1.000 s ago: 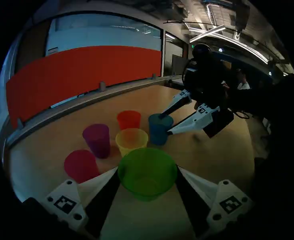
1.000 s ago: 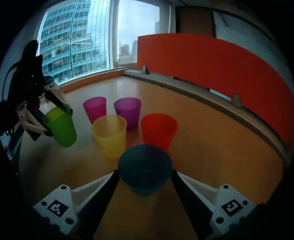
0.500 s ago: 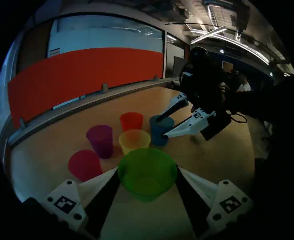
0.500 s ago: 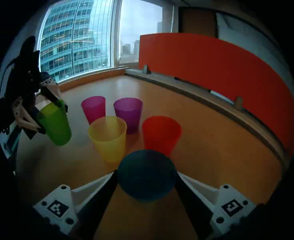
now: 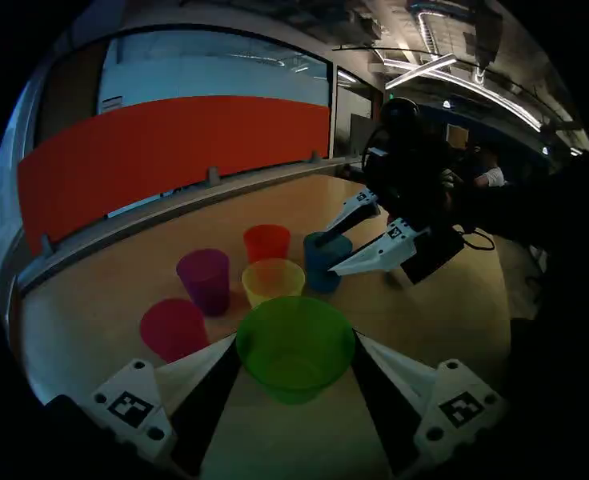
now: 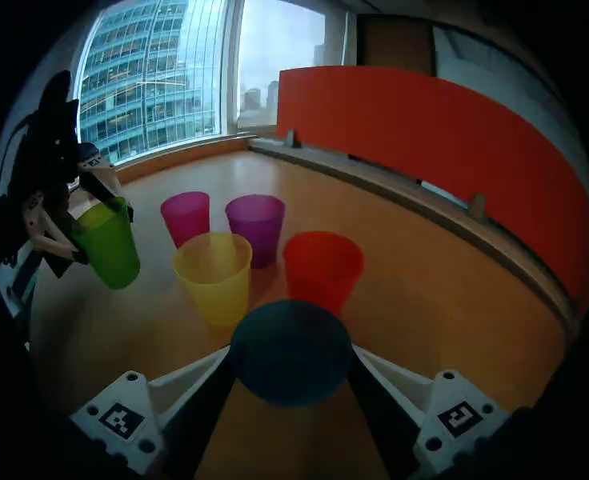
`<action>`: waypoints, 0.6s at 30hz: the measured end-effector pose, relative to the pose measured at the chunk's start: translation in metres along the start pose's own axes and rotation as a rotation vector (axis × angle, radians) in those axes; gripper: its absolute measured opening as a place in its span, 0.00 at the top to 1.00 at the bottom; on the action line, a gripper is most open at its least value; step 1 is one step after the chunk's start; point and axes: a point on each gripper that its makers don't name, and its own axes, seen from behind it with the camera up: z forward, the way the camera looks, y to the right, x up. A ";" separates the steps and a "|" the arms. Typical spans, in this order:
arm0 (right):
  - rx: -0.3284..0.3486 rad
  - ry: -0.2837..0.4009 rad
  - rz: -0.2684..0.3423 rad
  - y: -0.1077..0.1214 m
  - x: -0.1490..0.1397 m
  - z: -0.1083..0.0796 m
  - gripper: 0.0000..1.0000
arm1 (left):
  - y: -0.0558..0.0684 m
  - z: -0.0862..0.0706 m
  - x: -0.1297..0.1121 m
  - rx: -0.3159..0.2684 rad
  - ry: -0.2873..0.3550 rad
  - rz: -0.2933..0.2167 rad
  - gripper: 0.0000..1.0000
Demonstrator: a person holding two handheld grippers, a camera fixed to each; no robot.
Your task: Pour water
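Left gripper [image 5: 294,342] squeezes the green cup [image 5: 294,364], right gripper [image 6: 290,352] the blue cup [image 6: 290,370] — best tip slowly, right over the yellow cup [image 6: 213,276] ahead.

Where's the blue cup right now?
Held in the right gripper, the blue cup is just in front of the red cup and yellow cup in the right gripper view.

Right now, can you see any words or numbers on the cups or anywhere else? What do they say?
No words or numbers can be read.
On the fingers holding the green cup: black-and-white square patterns, not letters.
On the fingers holding the blue cup: the same kind of patterns.
Small white sign on the glass wall: too blurred to read.
Both cups: plain.
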 end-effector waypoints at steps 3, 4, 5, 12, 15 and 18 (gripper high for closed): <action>-0.001 0.001 -0.003 0.000 -0.001 -0.003 0.08 | -0.001 -0.001 0.001 0.002 0.002 0.000 0.11; -0.003 0.004 -0.005 0.000 0.000 -0.004 0.08 | -0.001 -0.001 0.002 0.003 0.004 0.001 0.11; -0.005 0.008 -0.007 0.000 0.001 -0.006 0.08 | -0.001 -0.001 0.003 0.005 0.006 0.002 0.11; -0.017 0.070 0.003 0.002 0.023 -0.023 0.08 | -0.001 -0.003 0.011 0.016 0.023 0.010 0.11; -0.023 0.097 0.004 0.003 0.033 -0.032 0.08 | -0.002 -0.005 0.019 0.025 0.042 0.011 0.11; -0.027 0.124 0.005 0.003 0.042 -0.040 0.08 | -0.002 -0.008 0.027 0.031 0.065 0.007 0.11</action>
